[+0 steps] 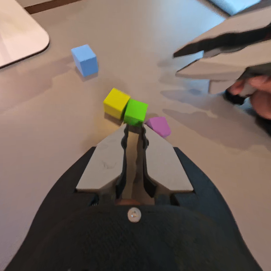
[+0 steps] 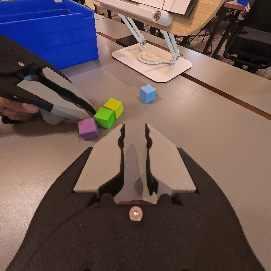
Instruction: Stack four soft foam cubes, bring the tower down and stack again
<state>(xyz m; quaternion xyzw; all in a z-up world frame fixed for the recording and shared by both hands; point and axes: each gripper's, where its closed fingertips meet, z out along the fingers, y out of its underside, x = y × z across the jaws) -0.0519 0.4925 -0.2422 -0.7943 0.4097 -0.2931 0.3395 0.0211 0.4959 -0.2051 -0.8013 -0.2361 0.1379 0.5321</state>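
On the grey matte bench [image 2: 190, 132] four foam cubes lie scattered, none stacked. Green cube [image 2: 104, 119] sits mid-bench, yellow cube [image 2: 114, 107] touching it on the far side, purple cube [image 2: 88, 128] touching its near-left corner, tilted a bit. Blue cube [image 2: 147, 93] stands alone, well apart, nearer the white stand base [image 2: 152, 64]. All cubes matte, sharp-edged, flat faces.

Left gripper [image 1: 134, 126]: grey faceted plastic fingers with wavy black pads, black textured body, jaws parted by a narrow gap, nothing between them; tips just at the green cube's near edge. In the right wrist view the left gripper [image 2: 91, 112] comes in from the left, tips at the green cube's top corner just above the purple one; contact unclear. A hand [image 2: 17, 109] holds its handle, blurred.

Right gripper [image 2: 134, 126]: same build, jaws apart, empty, hovering over bare bench, near the green and purple cubes but not touching. From the left wrist view it shows blurred at right [image 1: 183, 61], jaws apart.

Blue plastic bin [image 2: 51, 33] with ribbed walls at far left. Stand has rounded-corner flat base, pale slotted metal arms [image 2: 133, 29] and a wood-grain panel [image 2: 202, 16] on top.
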